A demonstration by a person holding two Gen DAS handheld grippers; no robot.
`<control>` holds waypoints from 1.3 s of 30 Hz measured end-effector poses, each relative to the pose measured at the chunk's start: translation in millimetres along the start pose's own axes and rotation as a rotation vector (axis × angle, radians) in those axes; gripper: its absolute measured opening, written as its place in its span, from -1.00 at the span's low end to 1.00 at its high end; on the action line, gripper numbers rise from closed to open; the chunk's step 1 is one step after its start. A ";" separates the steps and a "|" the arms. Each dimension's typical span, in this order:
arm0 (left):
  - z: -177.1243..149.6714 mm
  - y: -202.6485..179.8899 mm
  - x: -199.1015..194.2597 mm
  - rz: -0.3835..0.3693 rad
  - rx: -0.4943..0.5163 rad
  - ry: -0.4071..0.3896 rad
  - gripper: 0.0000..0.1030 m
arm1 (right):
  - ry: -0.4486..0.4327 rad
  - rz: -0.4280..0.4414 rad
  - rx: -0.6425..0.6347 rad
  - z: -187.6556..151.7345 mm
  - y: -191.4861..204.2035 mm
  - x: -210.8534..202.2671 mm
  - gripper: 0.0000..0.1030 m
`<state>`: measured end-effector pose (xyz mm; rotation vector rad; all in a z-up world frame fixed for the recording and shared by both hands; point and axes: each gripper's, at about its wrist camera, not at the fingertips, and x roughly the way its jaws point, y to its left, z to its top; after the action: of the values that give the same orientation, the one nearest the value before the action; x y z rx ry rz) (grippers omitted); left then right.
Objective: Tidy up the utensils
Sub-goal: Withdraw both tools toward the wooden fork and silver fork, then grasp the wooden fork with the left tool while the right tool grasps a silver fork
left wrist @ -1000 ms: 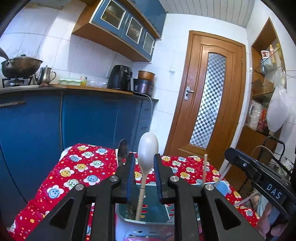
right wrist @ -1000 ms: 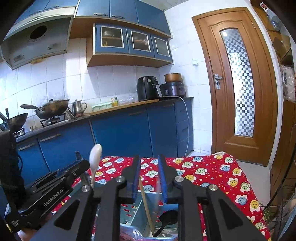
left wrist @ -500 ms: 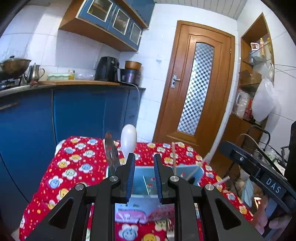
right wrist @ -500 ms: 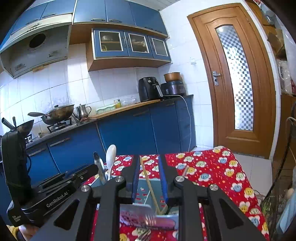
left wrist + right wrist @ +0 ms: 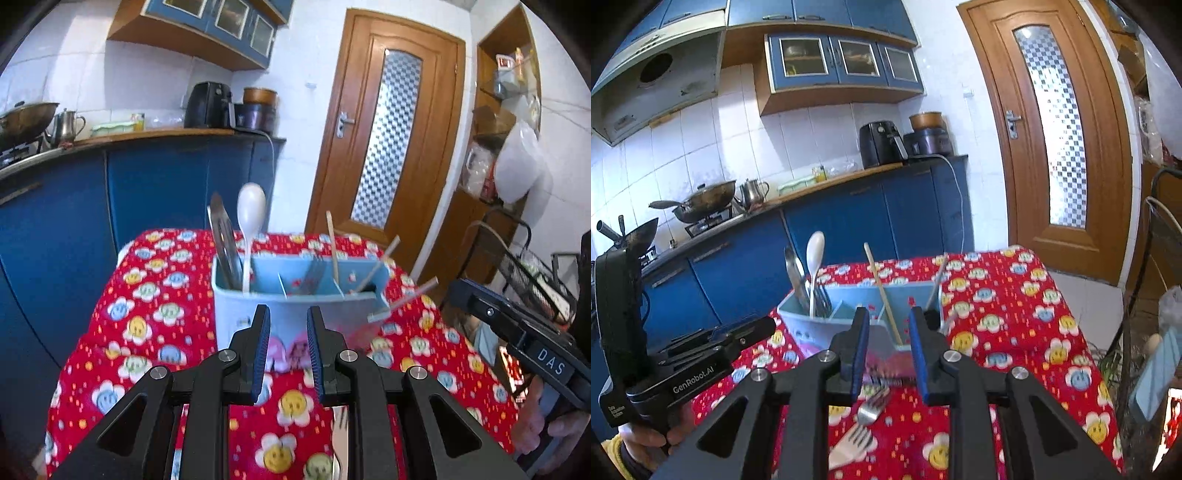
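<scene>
A light blue utensil caddy (image 5: 240, 306) (image 5: 812, 325) stands on the red flowered tablecloth (image 5: 147, 314). Its left compartment holds a white spoon (image 5: 251, 206) (image 5: 815, 247) and metal spoons (image 5: 219, 229). A fork (image 5: 314, 269) stands in the middle one, and wooden chopsticks (image 5: 331, 240) (image 5: 875, 273) lean on the right. My left gripper (image 5: 287, 314) hovers in front of the caddy, open, with nothing between its pads. My right gripper (image 5: 889, 317) is likewise open and empty. Two forks (image 5: 873, 404) lie on the cloth under it.
Blue kitchen cabinets (image 5: 166, 192) run behind the table, and a wooden door (image 5: 388, 147) stands at the back right. A wire rack (image 5: 535, 266) is right of the table. A phone (image 5: 1156, 373) sits at the far right. The table's edges drop off on both sides.
Both grippers have drawn back from the caddy, which now looks smaller and whole. The white spoon and a chopstick no longer show between the jaws; both stand in the caddy.
</scene>
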<state>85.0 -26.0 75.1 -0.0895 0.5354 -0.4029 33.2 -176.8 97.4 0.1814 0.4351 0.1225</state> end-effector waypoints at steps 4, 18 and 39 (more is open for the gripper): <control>-11.7 -8.6 -2.0 0.007 0.025 0.058 -0.60 | 0.030 -0.007 0.018 -10.2 -3.5 -6.8 -0.52; -60.1 -35.7 -3.0 -0.009 0.070 0.244 -0.60 | 0.126 -0.014 0.083 -50.0 -16.6 -24.1 -0.47; -98.5 -57.7 28.1 0.022 0.154 0.399 -0.60 | 0.177 -0.009 0.143 -77.7 -43.2 -31.5 -0.42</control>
<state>36.3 -88.1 -12.1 0.1486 0.8952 -0.4414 -25.1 -212.4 32.4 0.3111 0.6212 0.0988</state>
